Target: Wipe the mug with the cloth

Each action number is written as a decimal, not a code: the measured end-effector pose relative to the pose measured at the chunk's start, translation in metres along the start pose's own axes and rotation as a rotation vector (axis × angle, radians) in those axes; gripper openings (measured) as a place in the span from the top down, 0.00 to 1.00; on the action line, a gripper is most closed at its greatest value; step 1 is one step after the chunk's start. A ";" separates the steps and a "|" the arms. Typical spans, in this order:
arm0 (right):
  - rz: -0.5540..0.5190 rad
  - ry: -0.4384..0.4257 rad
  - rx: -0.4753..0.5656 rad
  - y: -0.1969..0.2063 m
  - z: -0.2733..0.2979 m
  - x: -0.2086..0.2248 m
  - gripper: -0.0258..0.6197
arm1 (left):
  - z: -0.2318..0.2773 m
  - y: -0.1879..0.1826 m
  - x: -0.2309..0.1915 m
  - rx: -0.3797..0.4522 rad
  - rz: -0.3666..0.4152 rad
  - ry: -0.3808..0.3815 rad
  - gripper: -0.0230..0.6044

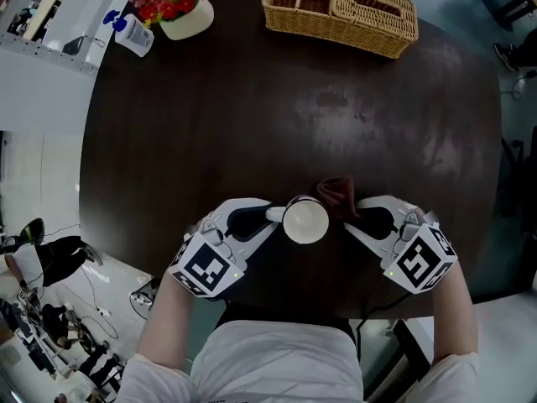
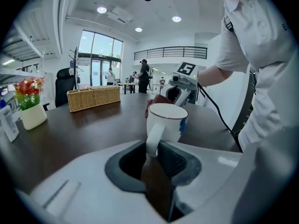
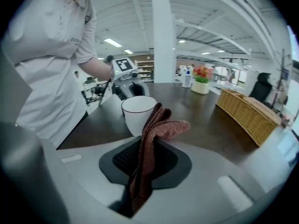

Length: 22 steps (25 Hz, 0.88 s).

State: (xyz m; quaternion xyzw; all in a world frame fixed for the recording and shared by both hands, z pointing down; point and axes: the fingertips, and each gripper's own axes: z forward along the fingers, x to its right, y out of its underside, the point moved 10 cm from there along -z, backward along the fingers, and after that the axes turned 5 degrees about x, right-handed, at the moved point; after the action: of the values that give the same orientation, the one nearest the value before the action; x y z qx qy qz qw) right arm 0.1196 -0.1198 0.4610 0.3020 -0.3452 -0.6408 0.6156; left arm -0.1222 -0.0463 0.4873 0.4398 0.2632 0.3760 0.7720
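A white mug (image 1: 305, 221) with a thin dark rim line stands upright near the table's front edge. My left gripper (image 1: 270, 217) is shut on its handle (image 2: 154, 136), with the mug body (image 2: 167, 120) just beyond the jaws. My right gripper (image 1: 352, 218) is shut on a reddish-brown cloth (image 1: 337, 194), which sticks out of the jaws and droops to the right (image 3: 159, 125). The cloth sits right beside the mug (image 3: 138, 112), at its far right side; whether they touch is unclear.
The table (image 1: 277, 116) is dark brown and round. A wicker basket (image 1: 340, 11) stands at the far edge, a white pot of red flowers (image 1: 178, 7) and a small bottle (image 1: 130, 34) at the far left. The near table edge is just under both grippers.
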 end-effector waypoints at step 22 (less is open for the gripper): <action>0.647 0.522 0.228 0.011 0.000 -0.097 0.84 | 0.003 0.000 0.007 0.184 0.183 0.198 0.85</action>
State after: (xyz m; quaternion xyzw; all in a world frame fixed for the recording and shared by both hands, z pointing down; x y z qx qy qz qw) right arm 0.1314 -0.0226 0.4662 0.3961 -0.3232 -0.2745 0.8144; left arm -0.1159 -0.0420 0.4878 0.4917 0.3302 0.4606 0.6611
